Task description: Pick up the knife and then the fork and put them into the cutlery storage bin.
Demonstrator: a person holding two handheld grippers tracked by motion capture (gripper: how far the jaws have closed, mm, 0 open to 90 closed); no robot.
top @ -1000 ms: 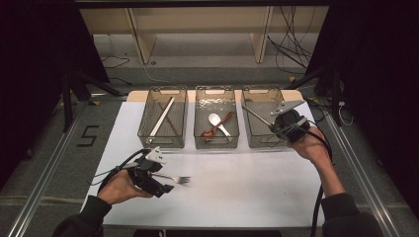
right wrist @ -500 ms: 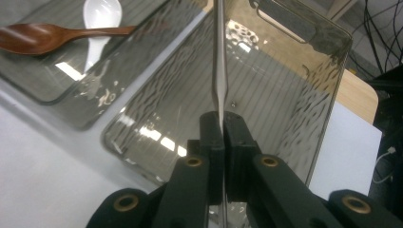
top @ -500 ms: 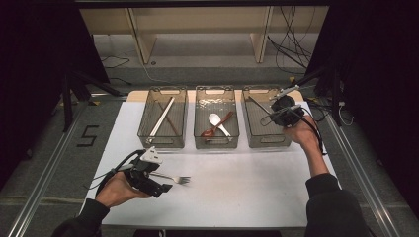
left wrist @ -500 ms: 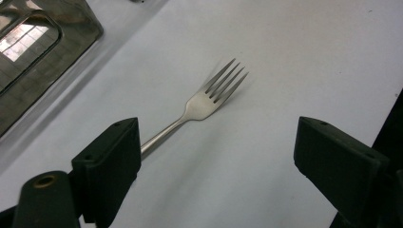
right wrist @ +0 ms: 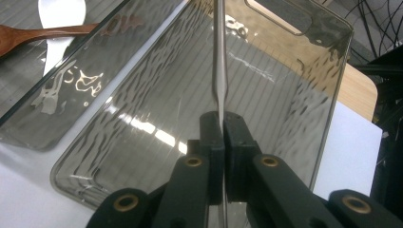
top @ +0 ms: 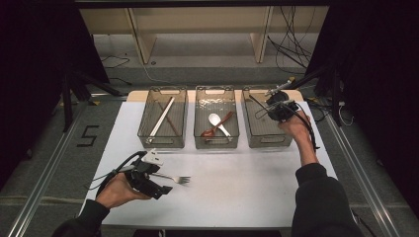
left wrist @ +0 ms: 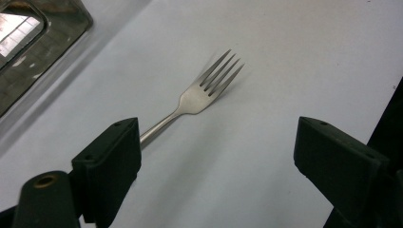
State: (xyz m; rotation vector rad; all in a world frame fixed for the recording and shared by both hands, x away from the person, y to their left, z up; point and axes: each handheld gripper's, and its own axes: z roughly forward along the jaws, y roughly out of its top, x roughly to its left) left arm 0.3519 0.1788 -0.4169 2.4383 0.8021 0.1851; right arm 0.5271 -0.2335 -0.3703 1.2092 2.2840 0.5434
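the white tabletop (top: 237, 197) spreads over the lower middle of the high view, with wide bare room between the two hands and below the row of three clear bins. the left bin (top: 163, 118) holds a long pale stick, the middle bin (top: 216, 118) a white spoon (top: 216, 121) crossed with a brown wooden spoon (top: 217, 126), and the right bin (top: 264, 121) sits close to the tabletop's right edge in the upper right.

the left tongs (top: 165, 183) lie low at the lower left of the frame, released, jaws spread wide. a metal fork (left wrist: 199, 92) rests flat on the tabletop; in the left gripper view its handle runs down behind the left jaw, its tines pointing to the upper middle, nothing clenching it.

the right tongs (right wrist: 222, 124) are clenched on a slim metal utensil (right wrist: 219, 57), which rises straight up the right gripper view over the right bin's open floor. what its far end is cannot be told. in the high view these right tongs hang over that bin's upper part.
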